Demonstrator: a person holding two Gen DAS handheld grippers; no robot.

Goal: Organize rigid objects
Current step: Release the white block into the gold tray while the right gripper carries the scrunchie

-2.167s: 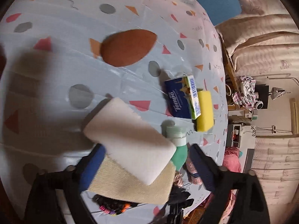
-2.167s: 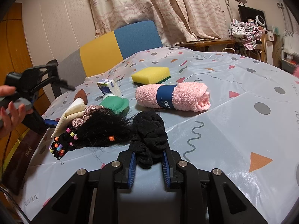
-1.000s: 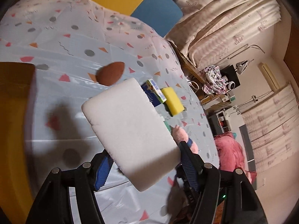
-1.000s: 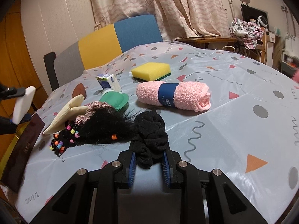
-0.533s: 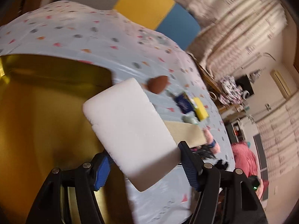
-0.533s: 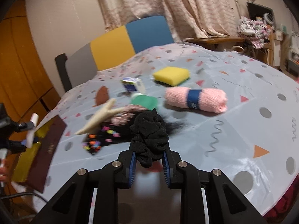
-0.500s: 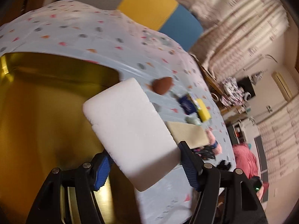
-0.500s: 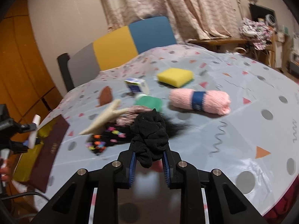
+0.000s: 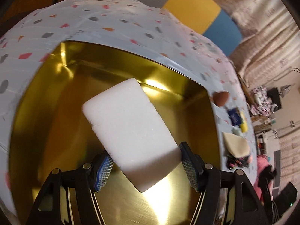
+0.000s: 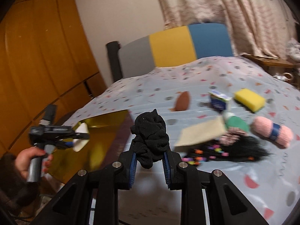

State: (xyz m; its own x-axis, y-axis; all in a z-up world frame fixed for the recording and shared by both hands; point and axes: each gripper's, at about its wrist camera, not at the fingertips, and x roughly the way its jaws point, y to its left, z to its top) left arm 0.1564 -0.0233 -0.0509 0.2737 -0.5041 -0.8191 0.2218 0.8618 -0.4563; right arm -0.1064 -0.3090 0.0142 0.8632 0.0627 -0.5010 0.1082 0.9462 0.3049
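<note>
1. Left tool [image 9: 146,161] is clamped on the white foam block [image 9: 129,120], pads pressing its two long sides, holding it in the air over the gold tray [image 9: 46,112].
2. That tray sits at the counter [image 9: 112,15] edge nearest the person's hand [image 10: 26,161].
3. Right tool [image 10: 150,168] is squeezed tight on a black scrunchie [image 10: 150,135], lifted clear of the counter.
4. Further along the counter: yellow sponge [image 10: 250,98], small blue carton [image 10: 218,100], pink towel roll [image 10: 271,131], all a bit blurry.
</note>
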